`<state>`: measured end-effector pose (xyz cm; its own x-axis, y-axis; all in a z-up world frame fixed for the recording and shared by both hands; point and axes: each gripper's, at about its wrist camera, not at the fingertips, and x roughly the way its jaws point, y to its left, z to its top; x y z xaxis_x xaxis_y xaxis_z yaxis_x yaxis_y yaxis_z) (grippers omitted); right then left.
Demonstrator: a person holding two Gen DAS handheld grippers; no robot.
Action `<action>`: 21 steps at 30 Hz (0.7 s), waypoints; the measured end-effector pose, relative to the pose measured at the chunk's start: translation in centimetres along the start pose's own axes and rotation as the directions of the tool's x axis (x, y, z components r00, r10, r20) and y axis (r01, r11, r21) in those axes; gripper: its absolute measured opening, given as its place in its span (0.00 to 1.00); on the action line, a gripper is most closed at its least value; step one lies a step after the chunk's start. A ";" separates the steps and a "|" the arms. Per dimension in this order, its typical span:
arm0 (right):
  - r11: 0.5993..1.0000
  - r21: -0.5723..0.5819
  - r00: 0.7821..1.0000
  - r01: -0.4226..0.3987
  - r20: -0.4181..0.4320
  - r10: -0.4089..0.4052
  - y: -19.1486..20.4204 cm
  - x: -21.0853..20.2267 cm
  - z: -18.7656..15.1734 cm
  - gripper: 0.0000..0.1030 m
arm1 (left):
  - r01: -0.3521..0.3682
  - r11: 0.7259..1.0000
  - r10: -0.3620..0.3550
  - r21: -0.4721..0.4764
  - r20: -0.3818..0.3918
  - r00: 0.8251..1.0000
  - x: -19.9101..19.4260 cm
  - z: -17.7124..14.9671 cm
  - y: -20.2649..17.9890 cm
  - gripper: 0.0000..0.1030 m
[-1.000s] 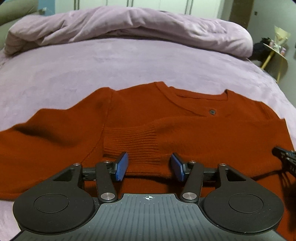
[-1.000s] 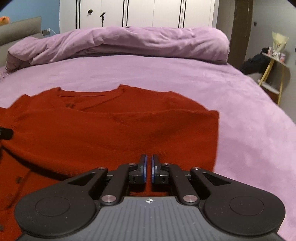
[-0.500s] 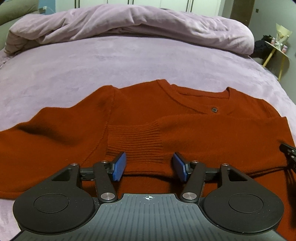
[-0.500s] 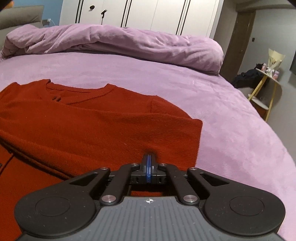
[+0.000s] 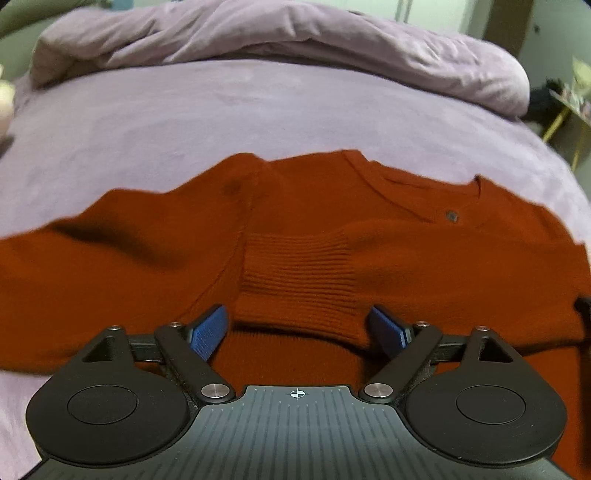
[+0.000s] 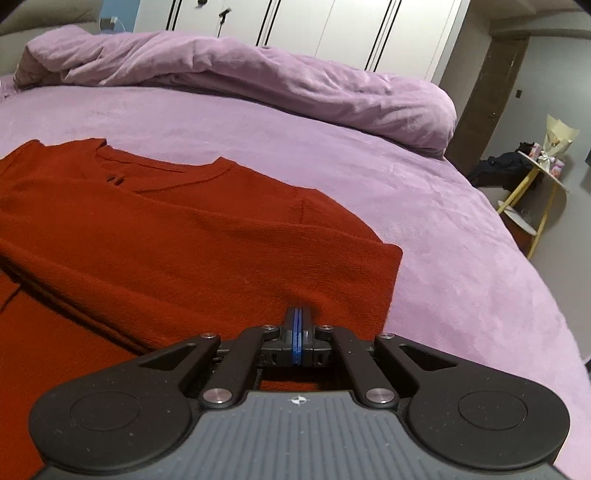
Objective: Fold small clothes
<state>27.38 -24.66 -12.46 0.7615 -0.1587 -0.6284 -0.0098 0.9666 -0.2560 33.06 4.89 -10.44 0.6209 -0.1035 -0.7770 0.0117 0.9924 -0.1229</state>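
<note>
A rust-red knitted sweater lies flat across the lower half of both frames, spread on a bed, neckline pointing away from me. One sleeve is already folded across the chest; its ribbed cuff sits at centre of the left wrist view, just ahead of my left gripper. That gripper is spread wide, a blue pad on either side of the cuff, holding nothing.

In the right wrist view my right gripper is pressed fully together at lower centre, and I judge it has a pinch of the sweater's folded right edge, because the knit bunches up right at the tips.

To do this fold well, I think I should bring the left gripper down squarely over the cuff or the hem edge before closing, catching all layers, not just the top one. Both grippers should then lift level and travel together, so the soft knit does not stretch or skew. The loose left sleeve, stretched toward the left edge of the frame, still needs folding in.

The bed is covered in a smooth lilac sheet. A bunched lilac duvet runs along the upper part of the frame. Behind it stand white wardrobe doors; at the right edge, a small yellow-legged side table carries small items.
</note>
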 end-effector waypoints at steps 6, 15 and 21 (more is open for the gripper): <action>0.979 0.179 0.995 -0.096 0.008 0.096 0.0 -2.8 -0.1 0.10 | -0.028 1.000 0.028 -0.007 -0.008 1.000 -1.6 -0.2 0.8 0.85; 0.989 0.146 0.995 0.020 -0.100 -0.005 0.6 -2.3 0.6 0.10 | -0.012 0.994 0.008 -0.107 -0.032 0.999 -3.6 -0.9 4.2 0.85; 0.960 0.245 0.991 -0.133 0.022 0.131 1.6 -7.6 -1.1 0.29 | 0.035 0.985 -0.037 -0.169 -0.007 0.999 -6.4 -3.0 7.6 0.85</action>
<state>20.88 -22.14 -8.92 0.7676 -0.0259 -0.6404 0.0485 0.9987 0.0177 26.85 12.89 -8.28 0.6145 -0.1405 -0.7763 -0.0990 0.9625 -0.2526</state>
